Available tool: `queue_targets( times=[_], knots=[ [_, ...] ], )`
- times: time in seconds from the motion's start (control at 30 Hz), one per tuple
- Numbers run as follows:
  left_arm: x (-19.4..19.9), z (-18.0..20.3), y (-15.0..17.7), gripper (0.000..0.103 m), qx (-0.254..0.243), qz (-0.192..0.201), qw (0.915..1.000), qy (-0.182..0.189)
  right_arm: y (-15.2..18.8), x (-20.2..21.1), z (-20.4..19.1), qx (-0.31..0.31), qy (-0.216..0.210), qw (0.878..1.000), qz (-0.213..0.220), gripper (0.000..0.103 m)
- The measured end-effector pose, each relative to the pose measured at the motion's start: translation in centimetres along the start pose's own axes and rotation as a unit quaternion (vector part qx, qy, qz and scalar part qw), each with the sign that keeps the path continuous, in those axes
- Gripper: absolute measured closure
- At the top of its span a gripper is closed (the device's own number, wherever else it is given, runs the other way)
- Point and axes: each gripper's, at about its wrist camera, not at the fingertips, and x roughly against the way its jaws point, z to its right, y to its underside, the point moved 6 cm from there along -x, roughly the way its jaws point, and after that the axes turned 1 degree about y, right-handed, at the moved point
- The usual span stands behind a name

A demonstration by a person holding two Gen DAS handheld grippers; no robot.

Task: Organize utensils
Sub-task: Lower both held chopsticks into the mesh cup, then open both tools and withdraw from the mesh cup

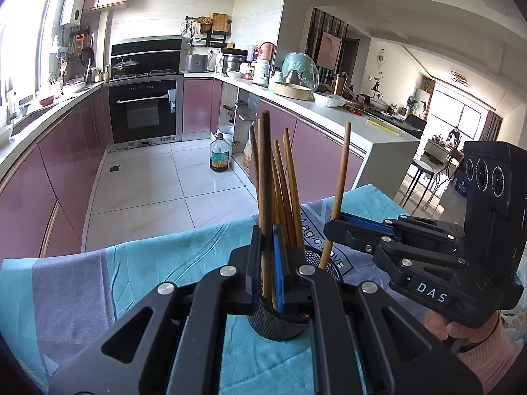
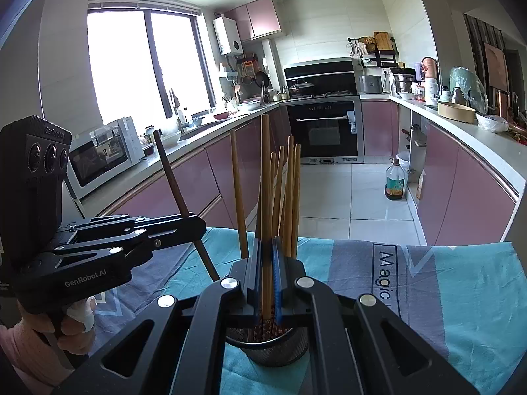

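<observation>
An oil bottle (image 1: 221,153) stood on the floor right of the oven (image 1: 144,111); a microwave (image 2: 104,151) sat far left.

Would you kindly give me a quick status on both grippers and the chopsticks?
Left gripper shut on dark chopstick. Right gripper shut on light chopstick. Both over mesh holder, other chopsticks already standing inside. Nothing blocking.

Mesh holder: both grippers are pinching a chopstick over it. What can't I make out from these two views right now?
- Mesh holder: its inside and the chopstick tips are hidden by the left gripper in the left wrist view and by the right gripper in the right wrist view.
- Dark chopstick: its lower end is cut off behind the right gripper's linkage in the right wrist view.
- Cloth lettering: blocked and cut short by the gripper in both views.
</observation>
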Motion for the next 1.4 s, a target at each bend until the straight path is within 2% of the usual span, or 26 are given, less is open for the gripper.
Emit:
queue_targets(
  times=[0.93, 1.0, 1.13, 1.2, 1.27, 1.33, 1.4],
  knots=[
    [-2.8, -1.8, 0.8, 0.094, 0.016, -0.034, 0.9993, -0.003, 0.1, -2.0, 0.2, -0.02, -0.015, 0.999, -0.02, 0.096],
    [-3.0, -2.0, 1.0, 0.085, 0.016, -0.035, 0.9992, -0.004, 0.2, -1.9, 0.2, -0.021, -0.015, 0.999, -0.021, 0.094],
    [-3.0, -2.2, 1.6, 0.077, 0.021, -0.035, 0.9992, -0.003, 0.6, -1.5, 0.4, -0.023, -0.013, 0.999, -0.021, 0.086],
    [-2.8, -2.4, 1.9, 0.067, 0.021, -0.029, 0.9993, -0.009, 0.7, -1.2, 0.3, -0.022, -0.012, 1.0, -0.018, 0.079],
    [-2.4, -2.5, 2.3, 0.062, 0.019, -0.024, 0.9994, -0.015, 0.8, -0.9, 0.2, -0.019, -0.007, 1.0, -0.015, 0.074],
    [-1.9, -2.6, 2.6, 0.054, 0.02, -0.017, 0.9995, -0.019, 1.0, -0.6, 0.1, -0.015, -0.004, 1.0, -0.012, 0.074],
    [-1.4, -2.7, 2.9, 0.046, 0.021, -0.01, 0.9994, -0.027, 1.2, -0.3, 0.0, -0.012, 0.0, 1.0, -0.009, 0.065]
  ],
)
